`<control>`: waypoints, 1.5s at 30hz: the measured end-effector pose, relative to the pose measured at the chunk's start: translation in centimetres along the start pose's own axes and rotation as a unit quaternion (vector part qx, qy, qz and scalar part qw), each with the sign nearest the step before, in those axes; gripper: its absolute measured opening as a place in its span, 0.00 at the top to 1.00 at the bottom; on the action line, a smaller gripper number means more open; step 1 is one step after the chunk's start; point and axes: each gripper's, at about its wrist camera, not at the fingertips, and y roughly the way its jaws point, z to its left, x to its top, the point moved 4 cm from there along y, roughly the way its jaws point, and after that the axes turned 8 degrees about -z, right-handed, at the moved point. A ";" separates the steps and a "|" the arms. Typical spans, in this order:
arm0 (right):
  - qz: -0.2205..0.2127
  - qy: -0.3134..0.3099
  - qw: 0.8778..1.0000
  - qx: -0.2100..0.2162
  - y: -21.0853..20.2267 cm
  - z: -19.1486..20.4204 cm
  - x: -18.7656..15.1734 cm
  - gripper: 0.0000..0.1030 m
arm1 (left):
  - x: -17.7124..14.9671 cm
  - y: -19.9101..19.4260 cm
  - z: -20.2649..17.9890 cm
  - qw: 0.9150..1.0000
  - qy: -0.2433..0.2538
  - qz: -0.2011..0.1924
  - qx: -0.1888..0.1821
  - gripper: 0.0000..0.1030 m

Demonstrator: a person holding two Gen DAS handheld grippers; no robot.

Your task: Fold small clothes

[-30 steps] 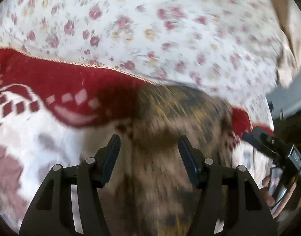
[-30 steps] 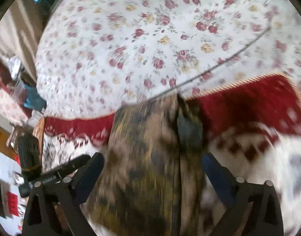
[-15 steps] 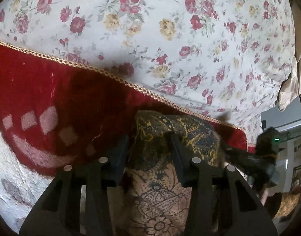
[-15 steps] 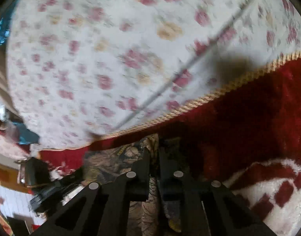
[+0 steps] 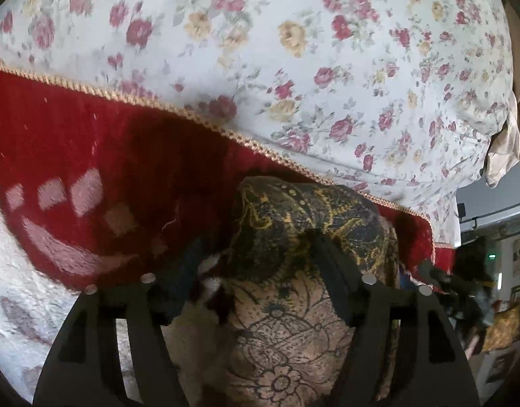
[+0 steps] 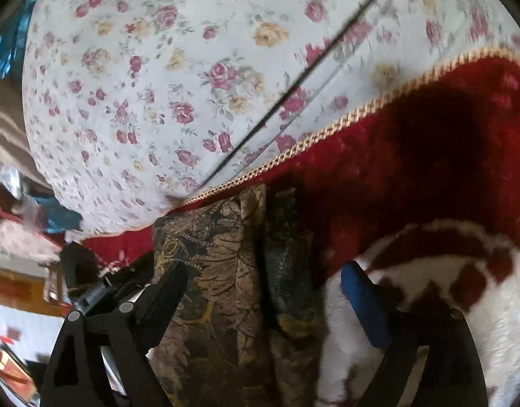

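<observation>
A small brown garment with a dark and gold floral print [image 5: 293,271] lies folded on the red and white plush blanket [image 5: 90,176]. My left gripper [image 5: 256,261] stands open, its jaws spread to either side of the garment's far fold. In the right wrist view the same garment [image 6: 219,271] lies as a folded strip with a darker layer on its right side. My right gripper [image 6: 263,278] is open around it and holds nothing. The other gripper shows at each view's edge [image 5: 443,278] [image 6: 100,288].
The blanket's gold-corded edge [image 6: 327,132] runs across a white bedsheet with red and yellow roses [image 5: 327,51]. A dark line [image 6: 293,91] crosses the sheet. Room clutter and furniture show beyond the bed's edge at left [image 6: 19,237] and right [image 5: 497,271].
Both grippers were shut on the garment's fold half a second ago and have since opened, letting it rest on the blanket. The right gripper has drawn back a little.
</observation>
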 end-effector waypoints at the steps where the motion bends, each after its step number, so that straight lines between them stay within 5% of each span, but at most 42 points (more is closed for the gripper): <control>1: 0.009 0.005 1.000 -0.004 1.2 -0.4 -0.3 0.15 | 0.0 0.3 0.4 1.000 -0.015 0.008 -0.012 0.32; 3: 0.018 0.013 1.000 -0.007 3.1 -1.3 -0.8 0.31 | 0.1 0.9 1.0 0.997 -0.053 0.021 -0.045 0.32; 4: 0.012 0.002 1.000 -0.001 3.3 -1.1 -0.7 0.32 | 0.1 1.1 1.1 0.997 -0.059 0.024 -0.053 0.41; 7: 0.027 -0.007 0.999 0.023 4.5 -0.4 -1.0 0.60 | 0.2 1.1 0.7 0.995 -0.063 0.028 -0.067 0.66; 11: 0.020 0.007 0.999 0.035 4.3 -0.4 -0.6 0.80 | 1.8 -1.7 -0.1 0.992 -0.065 0.023 -0.106 0.82; 15: -0.004 0.003 0.997 0.072 3.2 2.3 0.8 0.82 | 4.2 -4.9 -0.5 0.992 -0.058 -0.016 -0.115 0.82; 19: 0.002 -0.012 1.000 0.011 7.1 2.8 0.4 0.78 | 4.2 -2.4 2.9 0.998 -0.052 -0.015 0.015 0.76; 20: 0.008 -0.022 1.000 -0.018 8.1 2.3 -0.1 0.64 | 3.6 -1.7 4.1 0.998 -0.061 -0.006 0.033 0.71; 23: 0.016 -0.019 1.000 -0.017 6.7 2.2 -0.8 0.54 | 3.2 -2.7 4.6 0.994 -0.105 -0.002 0.005 0.65; 25: 0.001 -0.049 0.998 -0.037 3.7 3.0 -0.9 0.46 | 3.3 -4.9 3.3 0.995 -0.099 -0.004 -0.018 0.61; 26: -0.006 -0.067 0.996 -0.054 2.3 3.8 -1.2 0.31 | 3.2 -6.0 2.6 0.996 -0.089 -0.011 -0.019 0.57; 27: -0.009 -0.074 0.995 -0.064 1.3 4.3 -1.6 0.25 | 2.8 -7.3 1.7 0.997 -0.072 -0.020 -0.011 0.45; 30: -0.009 -0.059 0.997 -0.056 -1.7 4.9 -5.2 0.23 | -1.0 -11.0 0.4 0.999 -0.010 -0.049 0.015 0.26; 34: 0.007 -0.007 0.998 -0.066 -2.0 4.5 -12.4 0.23 | -8.7 -10.5 1.9 0.999 -0.009 -0.010 0.039 0.26; 36: 0.006 0.003 0.997 -0.071 -0.9 4.7 -13.6 0.27 | -10.9 -9.1 2.3 0.998 -0.035 0.022 0.037 0.29; 38: 0.014 -0.036 0.995 -0.091 0.4 5.3 -14.6 0.54 | -12.5 -9.0 1.8 0.998 -0.006 0.009 0.057 0.37; 41: 0.013 -0.036 0.996 -0.086 -0.4 5.0 -14.6 0.80 | -13.1 -9.9 1.2 0.997 0.028 -0.015 0.071 0.82; 45: 0.009 -0.034 0.997 -0.071 -1.4 3.6 -13.8 0.88 | -12.9 -10.6 1.0 0.998 0.028 -0.020 0.056 0.87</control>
